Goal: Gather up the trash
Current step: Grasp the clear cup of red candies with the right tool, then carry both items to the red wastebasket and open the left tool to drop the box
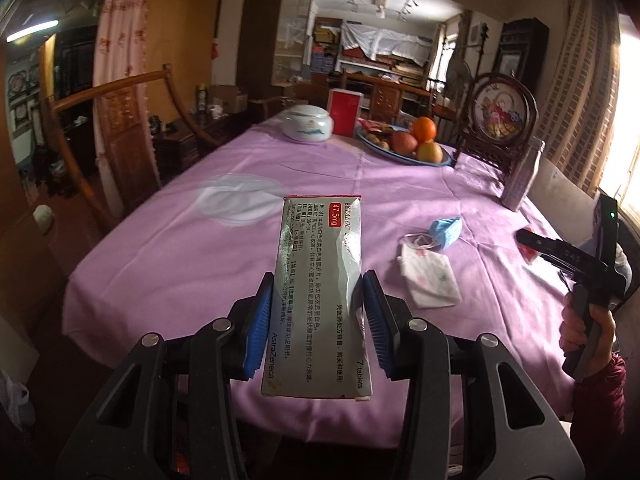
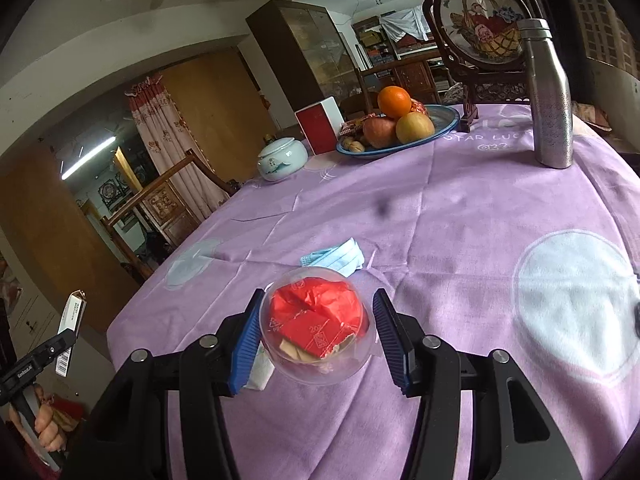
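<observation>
Purple cloth with pale circles [image 1: 200,248] covers the long table in a crowded room with wooden chairs and shelves. We hold the left gripper [image 1: 318,312] above the near edge of the table, and its blue pads press on both sides of a flat grey medicine box with red label [image 1: 320,280], so the box is lifted off the cloth. Our right gripper [image 2: 318,330] stands about half open around a clear plastic dome cup with red crumpled wrappers inside [image 2: 318,330]; we cannot tell if the pads really touch it. On the cloth lie a folded blue face mask [image 1: 446,232] and, just beside it, a white patterned pouch [image 1: 430,278]. Farther away stand a blue fruit plate [image 2: 444,128] and a steel bottle [image 2: 550,96].
</observation>
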{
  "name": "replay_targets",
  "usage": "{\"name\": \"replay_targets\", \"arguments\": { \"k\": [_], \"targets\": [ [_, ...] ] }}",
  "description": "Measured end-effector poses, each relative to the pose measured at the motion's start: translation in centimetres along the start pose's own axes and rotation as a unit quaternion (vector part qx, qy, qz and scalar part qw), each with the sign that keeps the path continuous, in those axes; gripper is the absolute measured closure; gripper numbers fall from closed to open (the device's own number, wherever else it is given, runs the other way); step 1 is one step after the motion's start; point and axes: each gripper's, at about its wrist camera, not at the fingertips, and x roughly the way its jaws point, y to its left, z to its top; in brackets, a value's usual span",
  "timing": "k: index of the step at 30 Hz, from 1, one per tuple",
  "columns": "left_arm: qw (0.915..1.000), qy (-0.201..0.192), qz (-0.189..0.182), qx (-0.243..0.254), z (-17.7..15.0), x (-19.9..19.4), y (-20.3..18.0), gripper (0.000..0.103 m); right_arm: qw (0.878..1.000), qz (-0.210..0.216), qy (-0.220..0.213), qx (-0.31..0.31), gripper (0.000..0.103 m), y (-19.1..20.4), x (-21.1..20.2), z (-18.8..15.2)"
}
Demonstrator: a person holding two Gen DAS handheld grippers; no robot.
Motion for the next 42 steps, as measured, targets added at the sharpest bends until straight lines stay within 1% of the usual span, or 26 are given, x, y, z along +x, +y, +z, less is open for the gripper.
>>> {"name": "replay_targets", "arguments": {
  "k": [4,10,15,19,21,22,24,26,30,33,37,42],
  "targets": [
    [0.9991,-0.011,0.031,-0.028,-2.0,-3.3,3.6,0.059,1.0,0.028,-0.008,-0.011,0.049,2.3,-1.5,-1.1],
    [0.9932,-0.025,0.083,-0.078,-6.0,-7.5,8.7,0.059,0.996,0.075,-0.01,-0.051,0.049,8.1,-3.0,-2.4],
    [0.9847,-0.03,0.114,-0.128,-9.6,-10.2,12.5,0.059,0.989,0.121,0.004,-0.083,0.049,13.7,-3.4,-4.2],
    [0.9754,-0.025,0.138,-0.17,-13.4,-11.7,16.0,0.059,0.981,0.157,0.025,-0.113,0.049,18.3,-3.0,-6.4],
    [0.9715,-0.016,0.146,-0.186,-15.1,-11.8,17.5,0.059,0.976,0.173,0.042,-0.125,0.049,20.6,-2.3,-7.7],
    [0.9683,-0.008,0.151,-0.199,-16.3,-11.7,18.7,0.059,0.973,0.18,0.053,-0.131,0.049,22.0,-1.8,-8.4],
    [0.9647,0.001,0.158,-0.211,-17.4,-11.5,20.0,0.059,0.969,0.189,0.067,-0.142,0.049,24.0,-1.2,-9.6],
    [0.9597,0.006,0.174,-0.22,-18.6,-11.2,21.5,0.059,0.965,0.198,0.079,-0.155,0.049,26.2,-0.4,-11.1],
    [0.9536,0.022,0.171,-0.247,-21.0,-10.4,24.3,0.059,0.955,0.215,0.111,-0.174,0.049,29.8,1.5,-13.9],
    [0.9478,0.041,0.164,-0.271,-22.6,-9.2,26.0,0.059,0.947,0.224,0.14,-0.183,0.049,31.8,3.4,-15.8],
    [0.9407,0.062,0.159,-0.293,-24.5,-7.6,27.7,0.059,0.939,0.224,0.174,-0.193,0.049,33.9,5.7,-18.2],
    [0.9359,0.08,0.164,-0.302,-26.1,-5.9,28.4,0.059,0.934,0.219,0.206,-0.194,0.049,35.2,7.9,-20.1]
  ]
}}
